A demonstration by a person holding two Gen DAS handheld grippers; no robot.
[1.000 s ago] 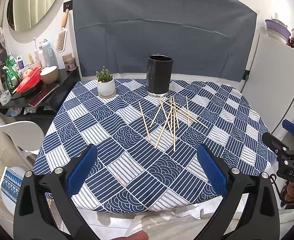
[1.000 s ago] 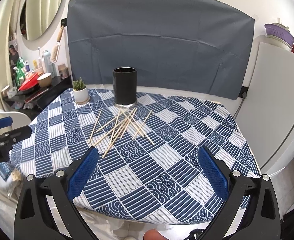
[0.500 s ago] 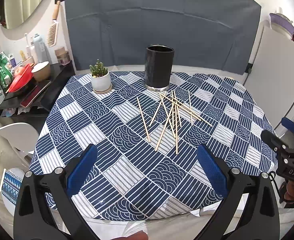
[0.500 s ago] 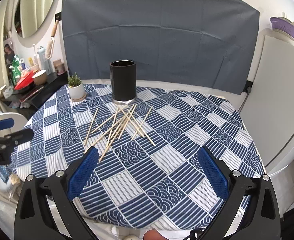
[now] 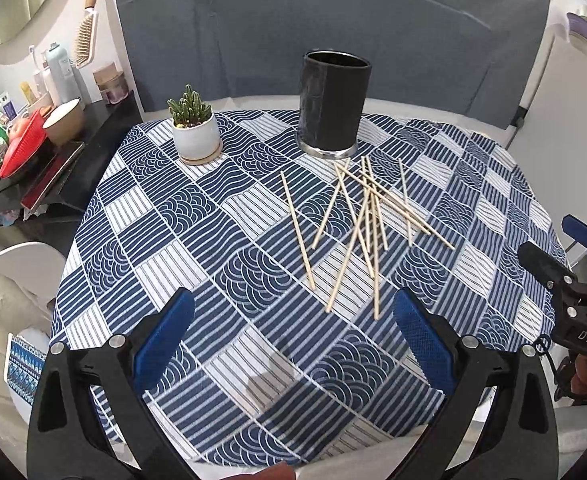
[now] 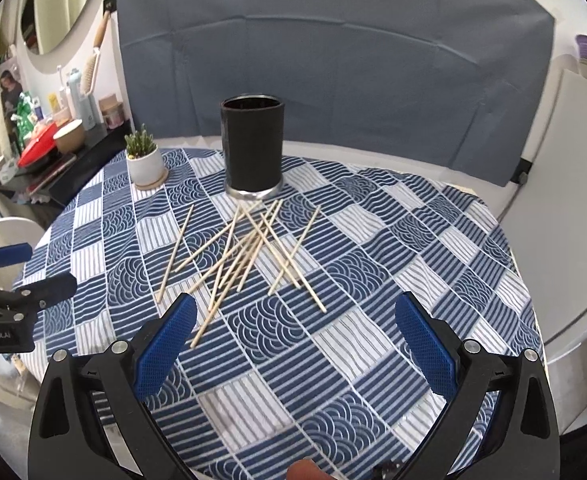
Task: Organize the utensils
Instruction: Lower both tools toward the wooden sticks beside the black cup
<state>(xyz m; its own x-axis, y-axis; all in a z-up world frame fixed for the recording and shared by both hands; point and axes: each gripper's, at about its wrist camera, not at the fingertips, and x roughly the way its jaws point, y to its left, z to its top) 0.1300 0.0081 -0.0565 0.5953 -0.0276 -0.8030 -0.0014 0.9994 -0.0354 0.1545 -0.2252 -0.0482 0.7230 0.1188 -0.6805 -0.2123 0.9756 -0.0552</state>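
Several wooden chopsticks (image 5: 363, 224) lie scattered and crossed on the blue patterned tablecloth (image 5: 197, 240), just in front of a tall black cylindrical holder (image 5: 333, 106). The same chopsticks (image 6: 249, 254) and holder (image 6: 252, 148) show in the right wrist view. My left gripper (image 5: 293, 340) is open and empty, above the near part of the table, short of the chopsticks. My right gripper (image 6: 293, 340) is open and empty, hovering near the sticks' near ends. Each gripper shows at the edge of the other's view.
A small cactus in a white pot (image 5: 195, 132) stands left of the holder. A dark side shelf (image 5: 49, 160) with bowls, bottles and a red item stands to the left. A white chair (image 5: 9, 260) is at the near left. A white cabinet (image 6: 573, 184) stands to the right.
Both grippers have moved forward over the table toward the chopsticks, which now appear closer. Both have stayed open. The chopsticks and holder have not moved.
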